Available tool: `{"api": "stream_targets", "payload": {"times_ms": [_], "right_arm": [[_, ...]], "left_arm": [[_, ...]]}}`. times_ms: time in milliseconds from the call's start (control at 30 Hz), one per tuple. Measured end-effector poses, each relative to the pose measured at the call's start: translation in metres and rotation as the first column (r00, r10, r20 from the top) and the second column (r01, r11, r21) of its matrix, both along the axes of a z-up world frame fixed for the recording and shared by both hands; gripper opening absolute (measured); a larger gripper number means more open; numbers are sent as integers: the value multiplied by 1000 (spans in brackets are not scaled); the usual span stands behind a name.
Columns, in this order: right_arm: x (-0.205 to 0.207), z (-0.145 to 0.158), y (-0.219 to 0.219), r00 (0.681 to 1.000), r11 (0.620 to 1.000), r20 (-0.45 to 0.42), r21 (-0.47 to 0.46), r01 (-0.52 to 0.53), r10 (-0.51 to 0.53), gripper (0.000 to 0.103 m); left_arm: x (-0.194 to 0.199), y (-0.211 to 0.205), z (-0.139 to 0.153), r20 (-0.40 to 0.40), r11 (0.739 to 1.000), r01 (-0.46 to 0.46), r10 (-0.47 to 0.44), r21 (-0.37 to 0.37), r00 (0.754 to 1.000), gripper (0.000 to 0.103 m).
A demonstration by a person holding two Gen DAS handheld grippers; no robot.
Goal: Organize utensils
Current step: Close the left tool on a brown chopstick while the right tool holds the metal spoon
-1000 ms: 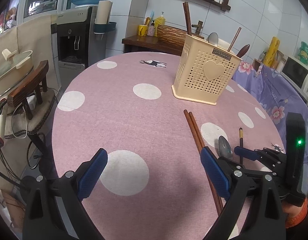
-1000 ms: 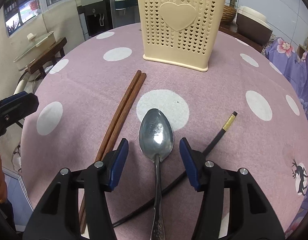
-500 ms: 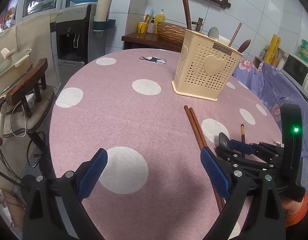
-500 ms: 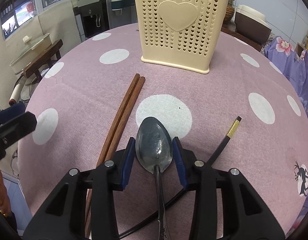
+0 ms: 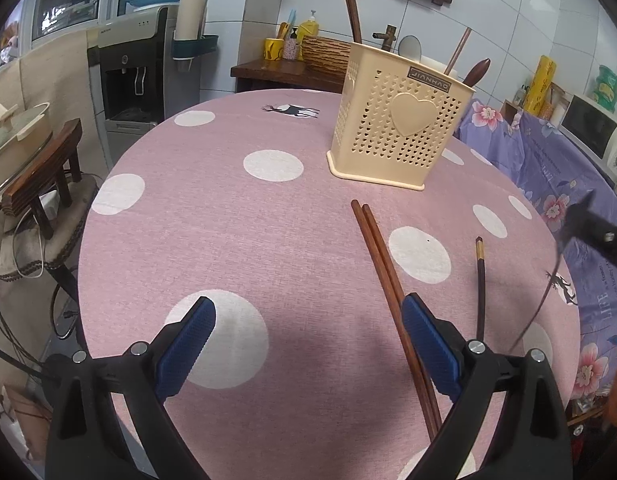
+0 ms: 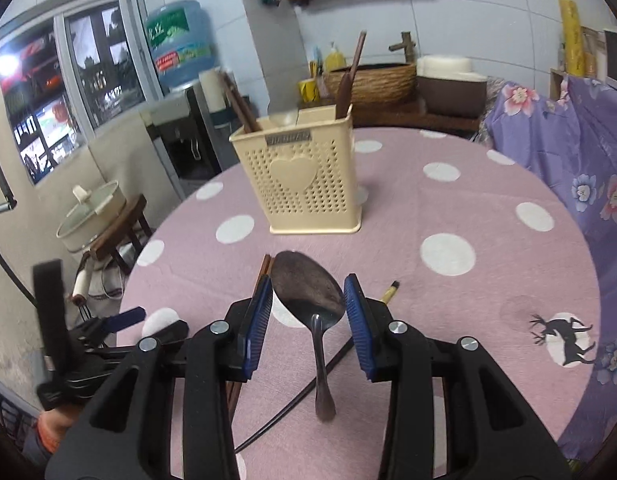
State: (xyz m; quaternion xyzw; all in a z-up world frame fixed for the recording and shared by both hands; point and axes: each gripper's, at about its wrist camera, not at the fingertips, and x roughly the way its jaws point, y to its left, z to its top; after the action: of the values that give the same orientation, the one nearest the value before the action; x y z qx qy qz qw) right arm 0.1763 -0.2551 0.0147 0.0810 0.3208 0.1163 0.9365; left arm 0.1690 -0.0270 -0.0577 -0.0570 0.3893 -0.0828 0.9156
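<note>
A steel spoon point(image 6: 308, 292) rides clear of the polka-dot counter point(image 6: 488, 292), its bowl pinched between the blue pads of the right claw point(image 6: 308, 308), handle hanging toward the camera. The step in hand appears to be the carry: the cream utensil holder point(image 6: 304, 184) stands just beyond, already stocked, and the next move calls for tipping the spoon over its rim. The left claw point(image 5: 308, 344) hovers wide and empty at the near edge, a pair of brown chopsticks point(image 5: 388, 280) by its right pad, a dark chopstick point(image 5: 481, 280) further right.
</note>
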Motion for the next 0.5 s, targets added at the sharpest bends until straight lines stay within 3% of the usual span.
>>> {"api": "stream_targets", "payload": {"times_ms": [67, 333, 500], "right_arm": [[-6, 2, -5, 1000, 1000, 8, 4, 9, -9, 37], [-12, 1, -14, 999, 999, 18, 33, 33, -34, 37], [-17, 0, -12, 999, 999, 28, 31, 32, -33, 37]], "left_arm": [[2, -7, -1, -4, 1000, 14, -14, 8, 1000, 90], [29, -34, -12, -73, 997, 72, -69, 29, 995, 46], [45, -49, -21, -120, 995, 95, -91, 26, 989, 37]]}}
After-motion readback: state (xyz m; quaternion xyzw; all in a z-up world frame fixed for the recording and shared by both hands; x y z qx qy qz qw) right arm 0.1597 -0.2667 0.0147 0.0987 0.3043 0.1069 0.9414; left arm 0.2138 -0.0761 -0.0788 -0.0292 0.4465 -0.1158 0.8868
